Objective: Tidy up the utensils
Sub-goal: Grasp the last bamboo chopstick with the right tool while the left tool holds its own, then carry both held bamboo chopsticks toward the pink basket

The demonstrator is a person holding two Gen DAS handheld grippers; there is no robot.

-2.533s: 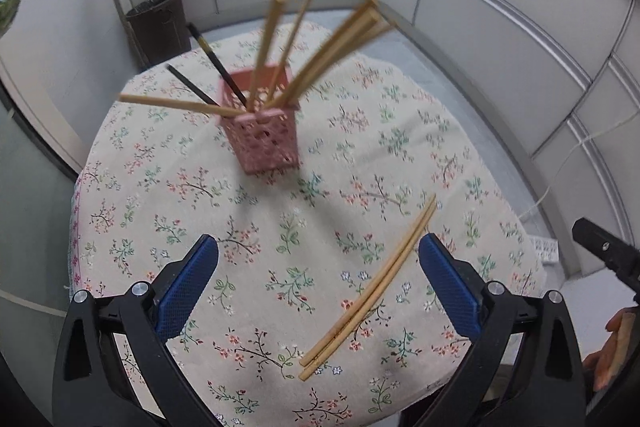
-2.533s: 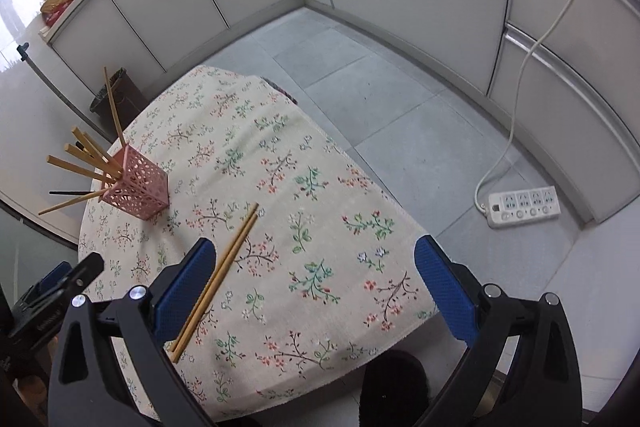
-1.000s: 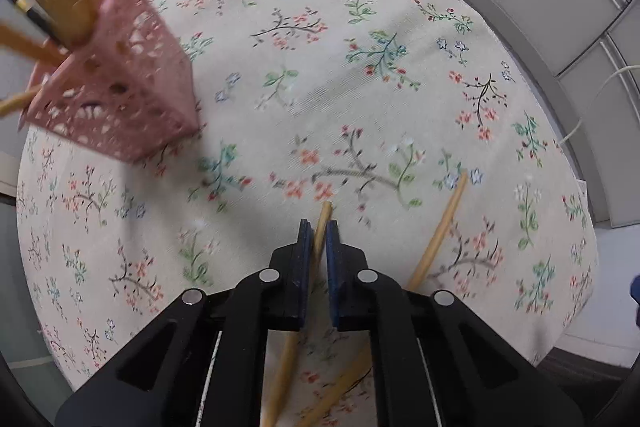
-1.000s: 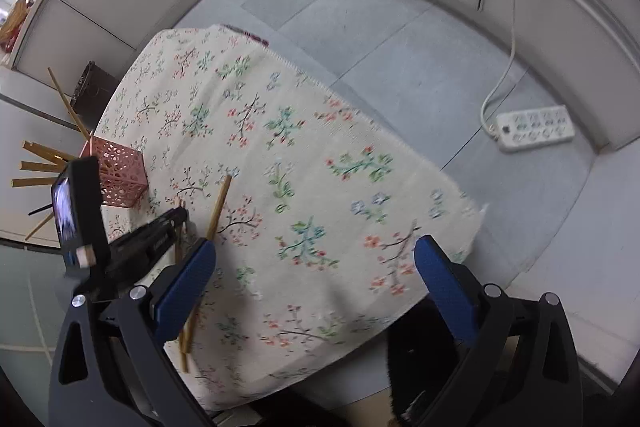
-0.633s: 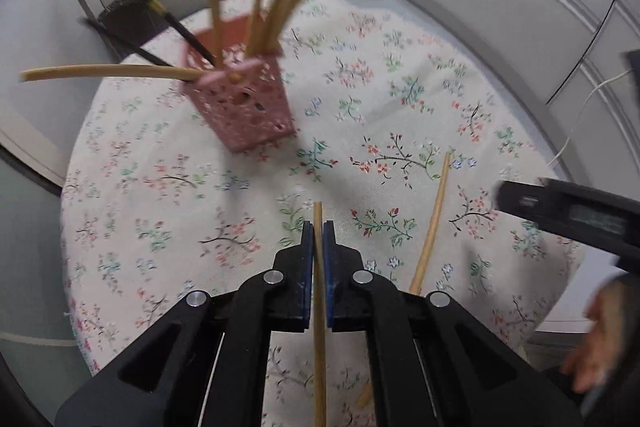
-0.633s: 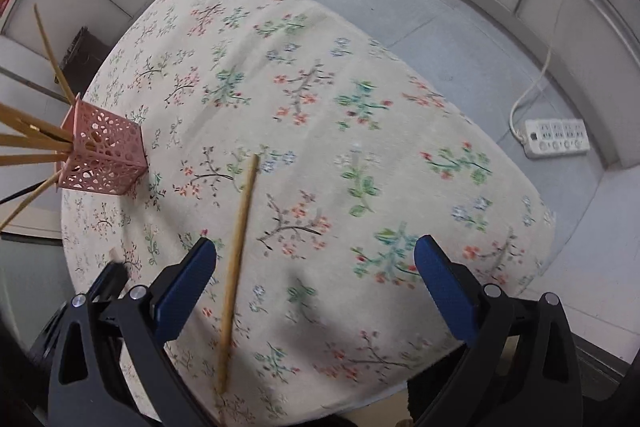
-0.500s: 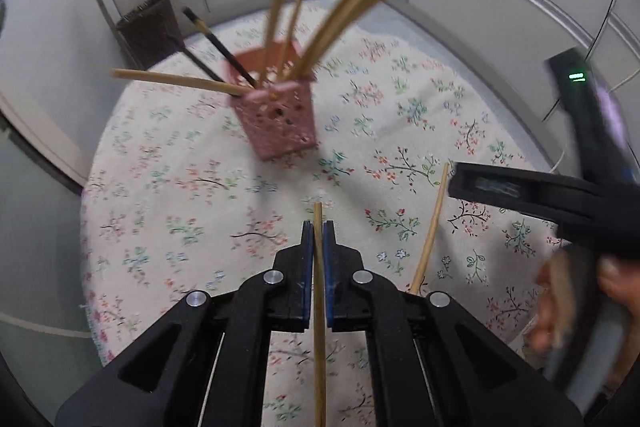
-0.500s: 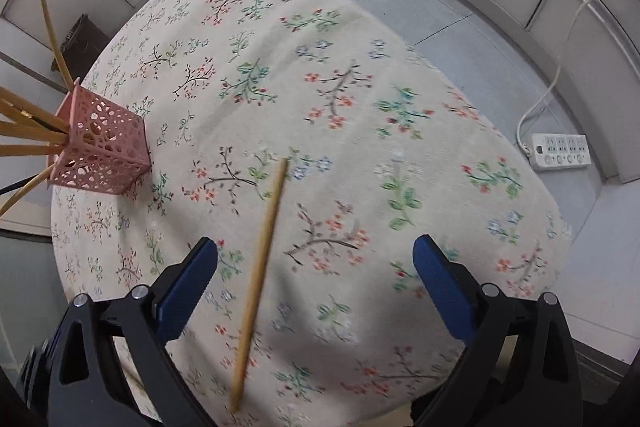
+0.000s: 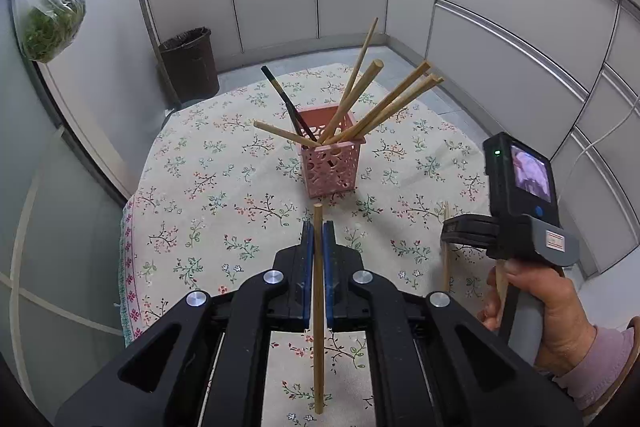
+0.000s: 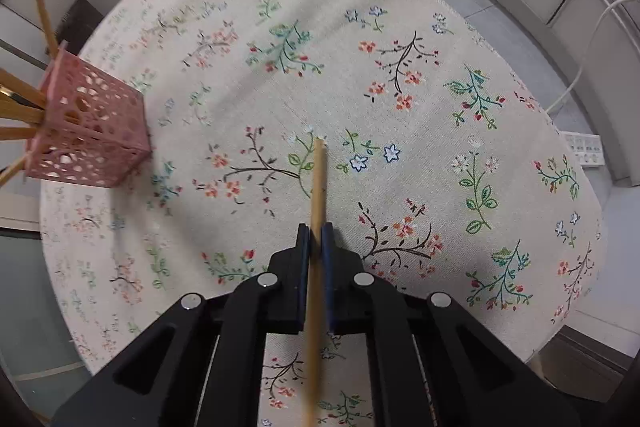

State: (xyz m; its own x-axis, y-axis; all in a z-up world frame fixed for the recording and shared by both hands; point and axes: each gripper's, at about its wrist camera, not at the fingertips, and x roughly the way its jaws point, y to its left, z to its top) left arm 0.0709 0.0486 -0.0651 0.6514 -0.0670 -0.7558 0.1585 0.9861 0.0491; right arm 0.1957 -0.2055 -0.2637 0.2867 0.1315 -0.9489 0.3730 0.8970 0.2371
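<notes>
A pink perforated holder [image 9: 330, 163] stands mid-table with several wooden chopsticks [image 9: 384, 107] and a dark one leaning out of it; it also shows at the left of the right wrist view [image 10: 86, 131]. My left gripper [image 9: 317, 233] is shut on a wooden chopstick [image 9: 318, 291], held above the floral tablecloth, short of the holder. My right gripper [image 10: 315, 233] is shut on a second wooden chopstick [image 10: 318, 183] low over the cloth; from the left wrist view it [image 9: 450, 233] sits at the table's right side, with that chopstick [image 9: 445, 255] below its jaws.
The round table [image 9: 200, 187] has a floral cloth and drops off on all sides. A dark waste bin [image 9: 190, 61] stands behind it by white cabinets. A power strip [image 10: 582, 149] lies on the floor at right. A bag of greens [image 9: 48, 23] hangs at left.
My left gripper shut on one chopstick and lifted it off the cloth. My right gripper came down over the other chopstick and shut on it.
</notes>
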